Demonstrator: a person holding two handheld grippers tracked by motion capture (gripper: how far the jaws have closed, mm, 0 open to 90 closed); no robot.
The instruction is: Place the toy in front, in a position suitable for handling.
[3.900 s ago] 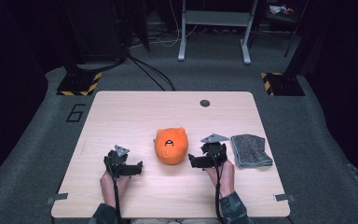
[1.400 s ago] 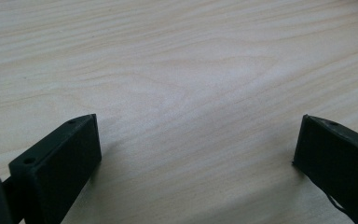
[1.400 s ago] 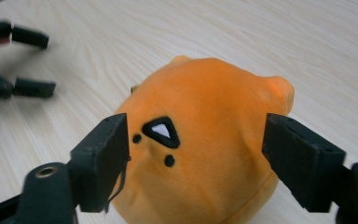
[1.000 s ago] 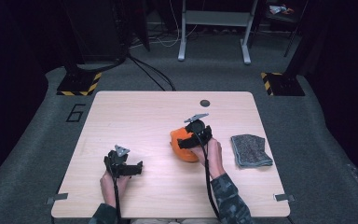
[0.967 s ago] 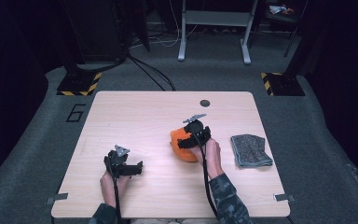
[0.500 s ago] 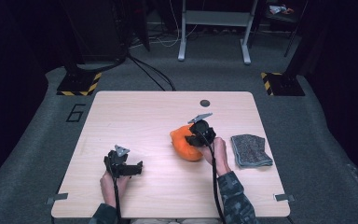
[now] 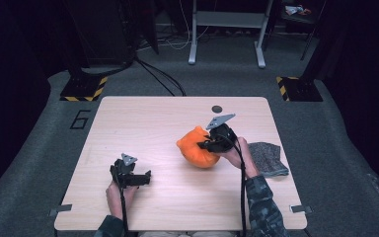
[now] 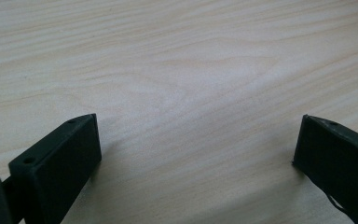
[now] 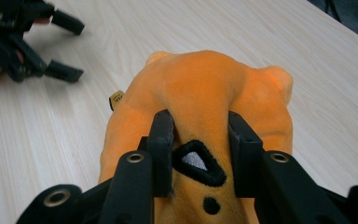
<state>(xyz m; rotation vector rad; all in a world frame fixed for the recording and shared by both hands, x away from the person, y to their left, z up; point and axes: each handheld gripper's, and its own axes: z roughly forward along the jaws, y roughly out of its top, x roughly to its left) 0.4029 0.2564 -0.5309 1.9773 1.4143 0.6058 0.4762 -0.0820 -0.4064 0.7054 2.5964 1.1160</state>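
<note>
The orange plush toy (image 9: 200, 93) is soft and rounded, with two small ears, a black-edged triangular patch with a grey centre and a black dot below it; a small tan tag sticks out at its side; it sits right of centre on the wooden table (image 7: 143, 123), pinched in the right gripper (image 9: 200, 140), whose jaws have just closed and dent the plush on either side of the patch; against the frame of a second ago, the toy lies slightly nearer the grey folded cloth (image 7: 269, 158) and looks bunched where it is squeezed; the left gripper (image 8: 191, 144) has stayed put, jaws spread wide over bare wood; the toy's underside is hidden, and the tag is too small to read
</note>
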